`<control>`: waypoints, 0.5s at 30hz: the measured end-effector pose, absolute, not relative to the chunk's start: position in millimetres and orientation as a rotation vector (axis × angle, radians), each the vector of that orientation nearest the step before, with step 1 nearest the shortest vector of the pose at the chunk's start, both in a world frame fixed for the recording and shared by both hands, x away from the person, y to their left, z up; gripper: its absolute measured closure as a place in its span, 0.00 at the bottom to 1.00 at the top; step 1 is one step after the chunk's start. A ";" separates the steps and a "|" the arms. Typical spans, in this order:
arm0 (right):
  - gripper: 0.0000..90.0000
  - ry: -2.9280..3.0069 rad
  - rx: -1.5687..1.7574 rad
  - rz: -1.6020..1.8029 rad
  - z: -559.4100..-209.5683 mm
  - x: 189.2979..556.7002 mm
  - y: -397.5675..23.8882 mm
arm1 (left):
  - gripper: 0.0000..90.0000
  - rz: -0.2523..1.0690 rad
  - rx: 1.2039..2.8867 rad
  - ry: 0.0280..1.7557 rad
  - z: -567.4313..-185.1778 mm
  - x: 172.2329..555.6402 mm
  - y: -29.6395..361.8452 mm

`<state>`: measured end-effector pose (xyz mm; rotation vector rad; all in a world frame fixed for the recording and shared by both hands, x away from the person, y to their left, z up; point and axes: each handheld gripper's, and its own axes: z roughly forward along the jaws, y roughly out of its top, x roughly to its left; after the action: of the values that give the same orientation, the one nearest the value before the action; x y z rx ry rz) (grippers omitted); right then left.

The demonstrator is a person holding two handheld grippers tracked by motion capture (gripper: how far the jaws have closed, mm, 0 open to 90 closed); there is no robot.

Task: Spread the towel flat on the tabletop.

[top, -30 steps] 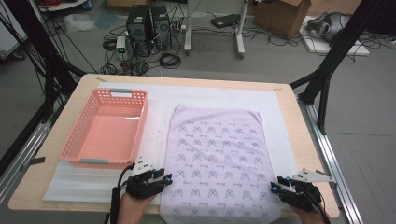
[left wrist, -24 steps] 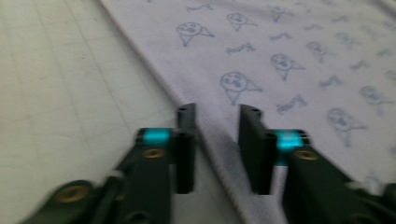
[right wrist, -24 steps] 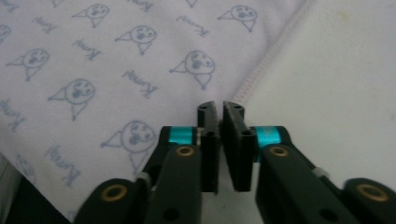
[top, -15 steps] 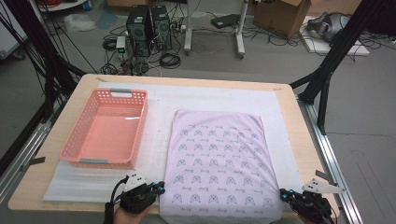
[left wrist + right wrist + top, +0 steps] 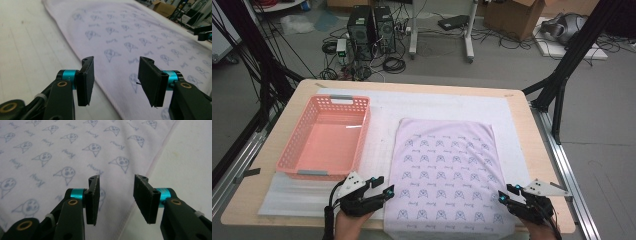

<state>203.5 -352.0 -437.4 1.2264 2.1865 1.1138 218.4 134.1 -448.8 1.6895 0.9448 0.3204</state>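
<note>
Lilac printed cloth [image 5: 446, 175] flat between released left gripper [image 5: 382, 187] and released right gripper [image 5: 507, 194], jaws just reopened.

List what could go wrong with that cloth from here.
1. Both grippers, left and right, have just been opening, with nothing pinched; closing now may catch only the hem of the cloth, or miss.
2. The near edge reaches the table edge, so a tug could slide it off.
</note>
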 end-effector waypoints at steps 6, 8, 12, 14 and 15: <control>0.46 2.147 1.243 1.133 -435.6 226.1 -352.7 | 0.47 0.354 1.724 0.829 -442.4 238.5 125.7; 0.41 2.135 1.238 1.136 -435.2 234.1 -354.4 | 0.39 0.325 1.719 0.853 -440.5 246.5 122.5; 0.32 2.115 1.245 1.136 -434.3 242.6 -357.2 | 0.30 0.344 1.709 0.882 -438.0 255.6 119.3; 0.31 2.116 1.244 1.129 -434.8 246.0 -358.9 | 0.26 0.369 1.696 0.891 -437.7 256.7 119.5; 0.30 2.121 1.243 1.126 -435.6 247.5 -359.5 | 0.25 0.363 1.685 0.892 -437.6 257.4 119.9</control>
<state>247.5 -359.5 -435.6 1.2426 2.1211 1.1257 257.4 119.9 -437.6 1.6849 0.8919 0.3634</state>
